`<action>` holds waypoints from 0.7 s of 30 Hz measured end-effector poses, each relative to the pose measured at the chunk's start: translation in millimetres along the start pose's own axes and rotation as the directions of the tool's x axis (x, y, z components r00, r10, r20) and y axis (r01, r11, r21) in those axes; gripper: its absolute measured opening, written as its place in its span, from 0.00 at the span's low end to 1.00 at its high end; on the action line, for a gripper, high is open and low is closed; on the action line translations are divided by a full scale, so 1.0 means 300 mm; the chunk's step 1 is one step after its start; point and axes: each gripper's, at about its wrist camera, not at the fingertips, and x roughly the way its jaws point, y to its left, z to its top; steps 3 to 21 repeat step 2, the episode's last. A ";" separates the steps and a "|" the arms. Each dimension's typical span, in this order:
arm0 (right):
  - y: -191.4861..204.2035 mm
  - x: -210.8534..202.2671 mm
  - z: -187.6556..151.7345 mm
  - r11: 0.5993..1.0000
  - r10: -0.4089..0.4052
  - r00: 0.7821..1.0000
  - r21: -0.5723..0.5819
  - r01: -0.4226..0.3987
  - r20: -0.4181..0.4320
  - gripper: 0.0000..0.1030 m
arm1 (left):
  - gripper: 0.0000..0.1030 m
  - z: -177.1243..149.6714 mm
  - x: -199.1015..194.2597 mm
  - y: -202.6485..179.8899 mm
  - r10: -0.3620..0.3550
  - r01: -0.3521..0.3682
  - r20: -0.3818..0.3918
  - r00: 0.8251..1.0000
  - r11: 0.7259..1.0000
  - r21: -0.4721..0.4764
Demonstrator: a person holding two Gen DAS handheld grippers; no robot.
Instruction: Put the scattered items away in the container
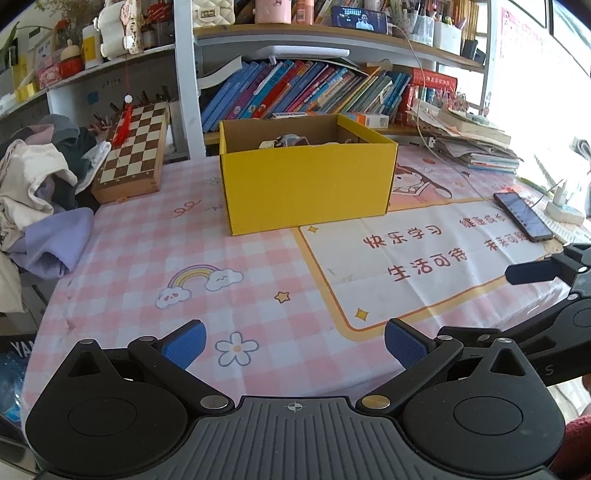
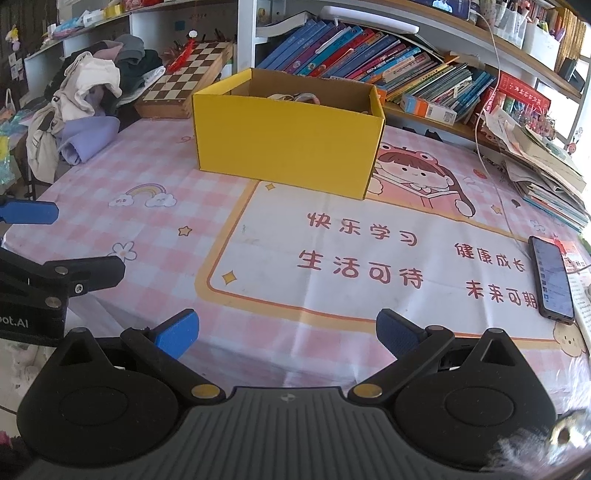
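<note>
yellow box (image 1: 306, 184) centre frame, items already inside | we hold left gripper (image 1: 295, 343) and right gripper (image 2: 288, 332) spread, empty | mat (image 2: 332, 258) shows nothing loose, looks near done

path to yellow box (image 1: 306, 184): bare tablecloth (image 1: 184, 251) | left: clothes pile (image 1: 40, 184) | right: phone (image 1: 522, 216)

Low side-by-side views toward box (image 1: 306, 177)

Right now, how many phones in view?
2. One phone lies flat on the table's right edge; another phone stands on the top shelf, screen lit. Clutter could hide more.
</note>
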 end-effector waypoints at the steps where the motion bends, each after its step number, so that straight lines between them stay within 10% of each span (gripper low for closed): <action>1: 0.000 0.002 0.001 1.000 0.001 1.000 -0.001 -0.001 -0.003 1.00 | 1.00 0.001 0.003 0.000 -0.002 0.002 -0.002 1.000 1.000 -0.001; 21: 0.000 0.005 0.001 1.000 0.001 1.000 -0.002 -0.001 -0.005 1.00 | 1.00 0.001 0.006 0.001 -0.003 0.003 -0.004 1.000 1.000 -0.002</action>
